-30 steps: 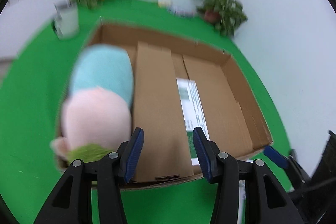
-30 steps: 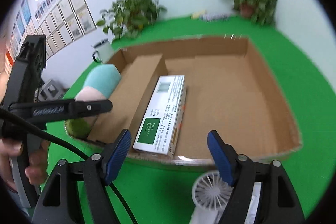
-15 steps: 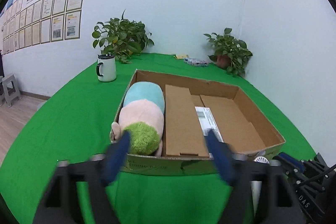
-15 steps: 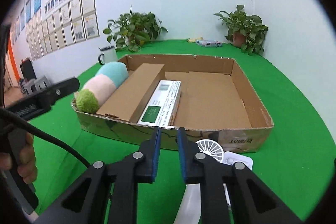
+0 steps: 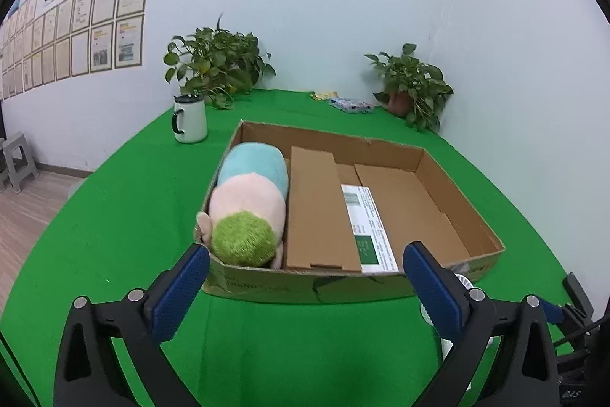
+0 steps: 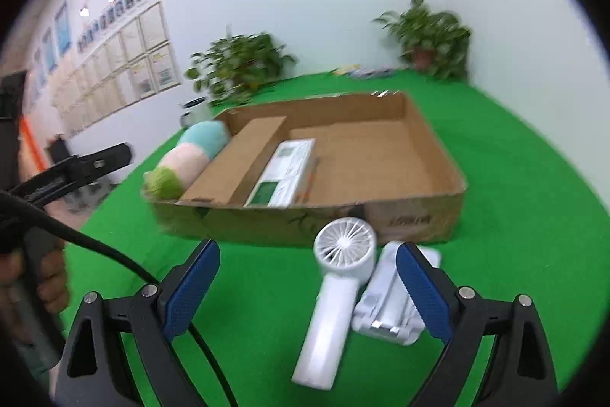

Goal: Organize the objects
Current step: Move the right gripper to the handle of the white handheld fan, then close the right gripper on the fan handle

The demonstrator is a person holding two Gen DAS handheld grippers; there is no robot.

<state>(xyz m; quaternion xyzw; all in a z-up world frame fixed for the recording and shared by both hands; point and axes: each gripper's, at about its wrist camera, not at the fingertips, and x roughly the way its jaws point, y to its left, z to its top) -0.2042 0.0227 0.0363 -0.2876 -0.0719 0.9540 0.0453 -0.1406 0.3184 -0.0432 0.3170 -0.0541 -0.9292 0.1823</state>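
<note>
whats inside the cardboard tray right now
In the cardboard tray, left to right: a plush toy, a flat brown carton and a white-and-green box. The right part shows bare floor. Anything beneath those three is hidden.

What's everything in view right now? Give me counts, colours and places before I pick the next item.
cardboard tray: 1, brown, middle of the green table
plush toy: 1, blue, pink and green, left end of the tray
cardboard box: 1, brown, in the tray beside the plush toy
white carton: 1, white with a green panel, in the tray right of the cardboard box
handheld fan: 1, white, on the table in front of the tray
folding stand: 1, white, on the table right of the fan
mug: 1, white, behind the tray's left end
potted plants: 2, green, along the back wall
packets: small, multicoloured, far edge
left gripper: open, empty
right gripper: open, over the fan
</note>
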